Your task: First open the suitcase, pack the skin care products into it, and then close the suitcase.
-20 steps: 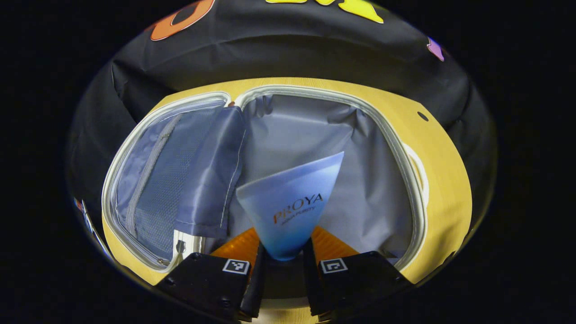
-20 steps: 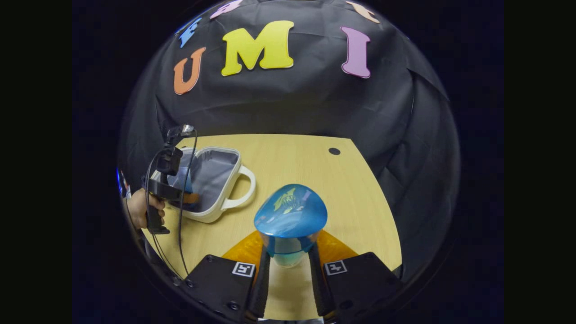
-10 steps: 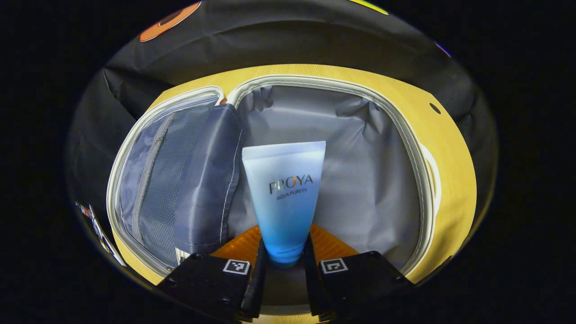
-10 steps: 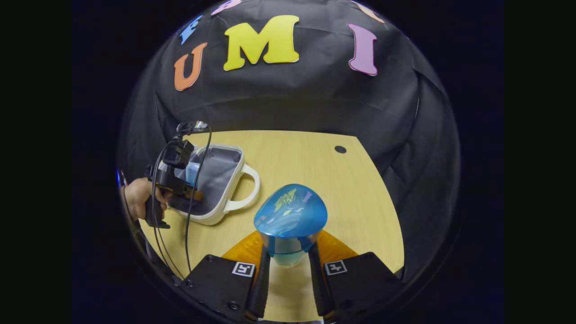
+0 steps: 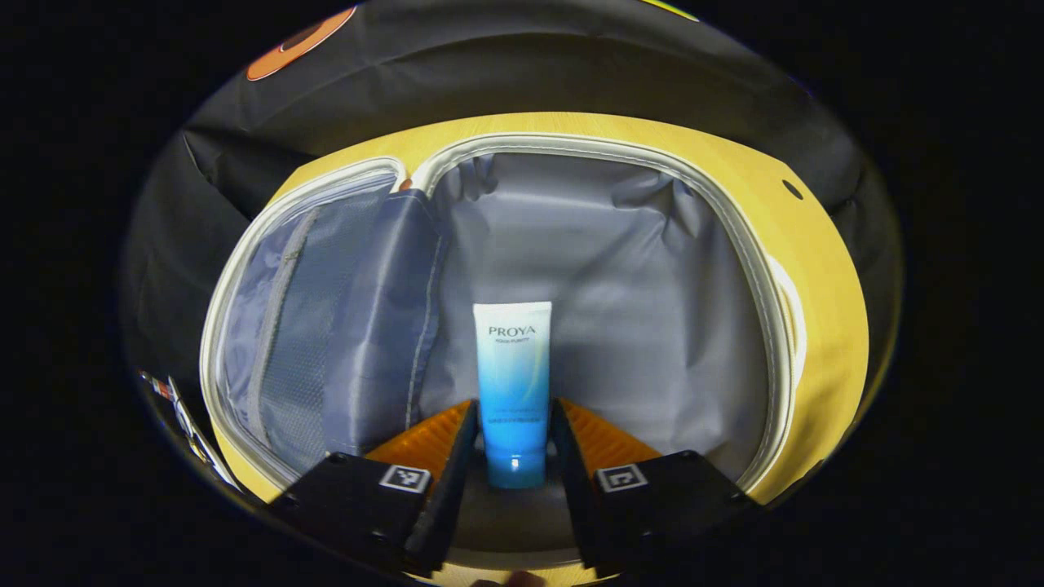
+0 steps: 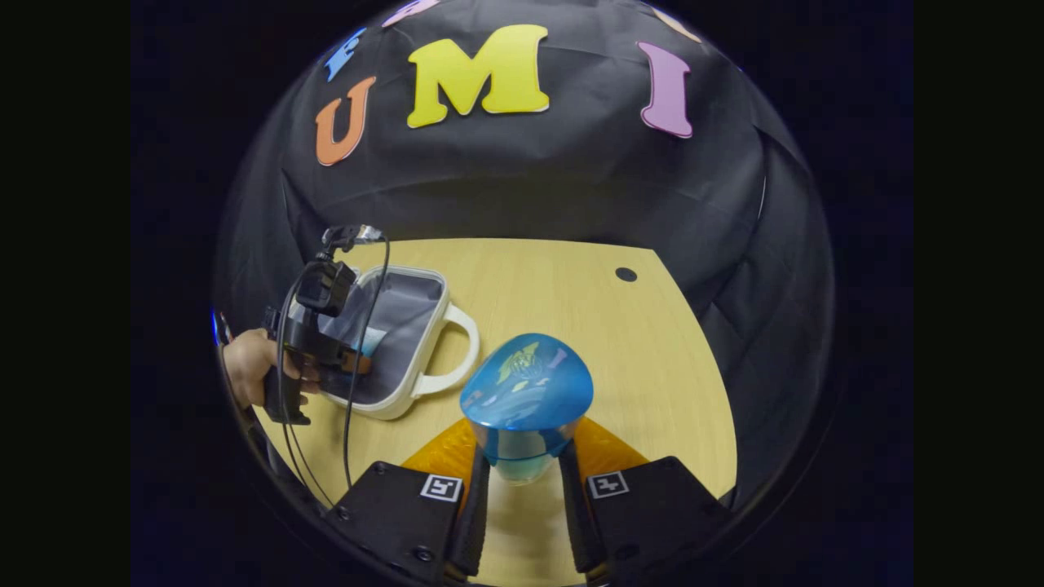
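The white suitcase (image 5: 738, 244) lies open on the table, grey lining up, its mesh-pocket lid (image 5: 310, 326) to the left. A white-to-blue tube (image 5: 514, 383) lies flat on the lining between the fingers of my left gripper (image 5: 514, 405), which stands open with small gaps on both sides of the tube. My right gripper (image 6: 524, 450) hovers over the table, shut on a blue round-topped bottle (image 6: 526, 391). The right gripper view also catches the suitcase (image 6: 424, 383) at the left, with the left gripper (image 6: 322, 338) and the hand (image 6: 249, 371) holding it above the case.
The wooden table (image 6: 571, 310) has bare room to the right of the suitcase, with a small dark hole (image 6: 625, 275) near its far edge. The suitcase handle (image 6: 465, 350) points toward the right gripper. Black cloth walls close in the table behind and at the sides.
The left gripper lowered the tube into the suitcase and opened; the tube now rests on the lining. The right gripper kept still with its bottle.
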### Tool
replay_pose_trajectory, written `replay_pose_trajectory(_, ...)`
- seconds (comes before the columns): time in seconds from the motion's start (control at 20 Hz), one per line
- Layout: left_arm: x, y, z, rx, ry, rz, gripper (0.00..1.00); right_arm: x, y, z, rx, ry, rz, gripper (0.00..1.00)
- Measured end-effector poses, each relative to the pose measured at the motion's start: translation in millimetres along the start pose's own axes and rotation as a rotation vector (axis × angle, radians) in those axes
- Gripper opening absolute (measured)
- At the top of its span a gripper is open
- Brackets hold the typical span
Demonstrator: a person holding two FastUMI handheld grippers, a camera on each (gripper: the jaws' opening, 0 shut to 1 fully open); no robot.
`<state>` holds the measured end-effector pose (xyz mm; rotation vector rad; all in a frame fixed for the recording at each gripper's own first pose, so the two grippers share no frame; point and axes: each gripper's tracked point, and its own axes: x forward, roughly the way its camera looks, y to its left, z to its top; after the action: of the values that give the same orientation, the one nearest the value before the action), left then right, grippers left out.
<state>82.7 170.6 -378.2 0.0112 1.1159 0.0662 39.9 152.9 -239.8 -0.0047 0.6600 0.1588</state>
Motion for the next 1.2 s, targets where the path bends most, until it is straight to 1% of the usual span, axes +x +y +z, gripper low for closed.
replay_pose_trajectory(0.05,-6.8,-6.9,-0.2,-0.015,-0.009,-0.034,0.76,0.2,5.3,6.8,-0.005,-0.008,0.010,0.39)
replay_pose_trajectory(0.1,-14.9,-14.8,-2.0,-0.025,-0.019,-0.072,0.78,1.5,11.0,14.5,-0.011,-0.018,0.019,0.39)
replay_pose_trajectory(0.15,-27.1,-16.8,0.7,-0.021,-0.038,-0.080,0.89,2.5,17.3,22.9,-0.016,-0.029,0.027,0.39)
replay_pose_trajectory(0.2,-44.8,-16.5,6.6,-0.008,-0.088,-0.092,0.99,4.4,25.1,31.6,-0.020,-0.039,0.038,0.39)
replay_pose_trajectory(0.35,-106.8,0.2,28.4,0.028,-0.295,-0.072,0.98,15.1,56.0,55.7,-0.040,-0.056,0.081,0.39)
replay_pose_trajectory(0.5,-165.3,35.4,30.3,0.017,-0.489,-0.034,0.98,33.4,97.7,68.2,-0.048,-0.047,0.134,0.39)
replay_pose_trajectory(0.6,-199.4,60.6,23.5,-0.007,-0.600,-0.021,0.98,49.6,127.0,63.7,-0.058,-0.020,0.164,0.37)
replay_pose_trajectory(0.65,-214.2,72.8,18.5,-0.021,-0.647,-0.013,0.97,58.7,141.2,58.9,-0.065,0.000,0.174,0.39)
replay_pose_trajectory(0.75,-241.8,87.5,7.9,-0.034,-0.740,-0.008,0.97,81.3,166.0,44.8,-0.086,0.048,0.189,0.39)
replay_pose_trajectory(0.85,-276.3,98.3,-4.5,-0.060,-0.791,0.004,0.97,102.4,182.3,21.2,-0.115,0.117,0.183,0.39)
replay_pose_trajectory(0.95,-298.6,110.2,-9.4,-0.068,-0.834,0.013,0.97,117.8,195.2,2.5,-0.114,0.187,0.181,0.39)
replay_pose_trajectory(1.1,-309.2,117.7,-6.3,-0.038,-0.905,0.041,0.97,126.4,206.6,-16.0,-0.076,0.271,0.167,0.39)
replay_pose_trajectory(1.15,-312.8,116.7,-2.6,-0.027,-0.928,0.041,0.97,127.8,205.0,-20.2,-0.069,0.295,0.154,0.36)
replay_pose_trajectory(1.2,-314.0,114.2,-2.8,-0.023,-0.940,0.034,0.97,126.3,204.5,-23.7,-0.049,0.318,0.145,0.39)
